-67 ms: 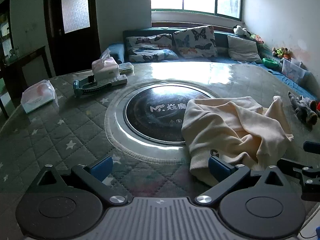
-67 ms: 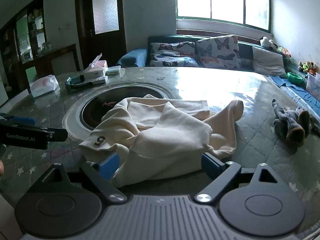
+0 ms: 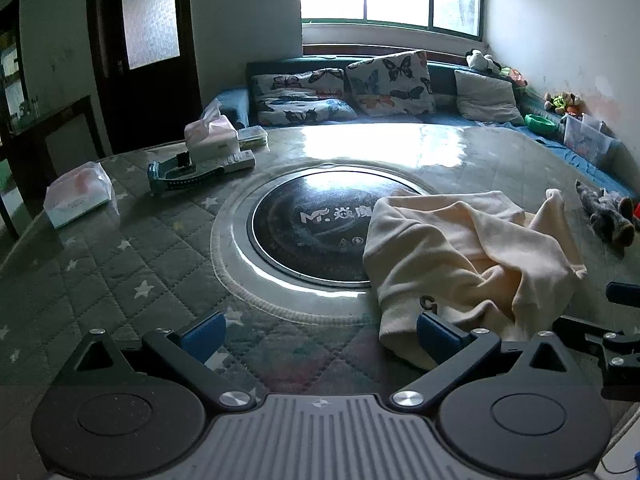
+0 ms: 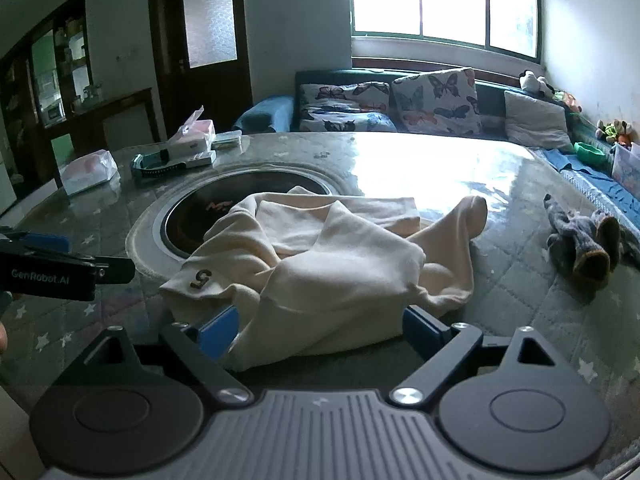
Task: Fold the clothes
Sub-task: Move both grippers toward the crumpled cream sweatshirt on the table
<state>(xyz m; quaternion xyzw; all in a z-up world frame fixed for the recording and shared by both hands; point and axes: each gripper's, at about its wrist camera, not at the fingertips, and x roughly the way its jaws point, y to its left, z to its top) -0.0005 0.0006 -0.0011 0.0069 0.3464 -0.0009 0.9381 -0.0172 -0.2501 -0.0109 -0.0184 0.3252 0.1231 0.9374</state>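
The cream garment (image 4: 320, 256) lies in a loose, rumpled heap on the quilted table (image 3: 120, 272), its far edge draped over the rim of the round black hob (image 3: 312, 232) set in the table's middle; one sleeve (image 4: 464, 232) trails off to the right, and a small patch with the figure 5 (image 4: 200, 278) shows on the near left corner. It is not folded: layers overlap at odd angles and thick creases run through it. The left gripper (image 3: 320, 332) hovers low with its jaws spread wide and nothing between them, its right finger just at the heap's near left edge. The right gripper (image 4: 320, 326) is likewise spread wide and empty, straddling the near edge of the cloth. The fabric looks like a soft, fairly thick knit, light and limp, so it will sag and drag wherever it is not held, and a pinch into the middle of the heap would likely catch several layers at once. Better holds are single-layer edges: the hem corner by the 5 for the left, the sleeve cuff or the near right edge for the right. The glossy table cover may let it slide easily.
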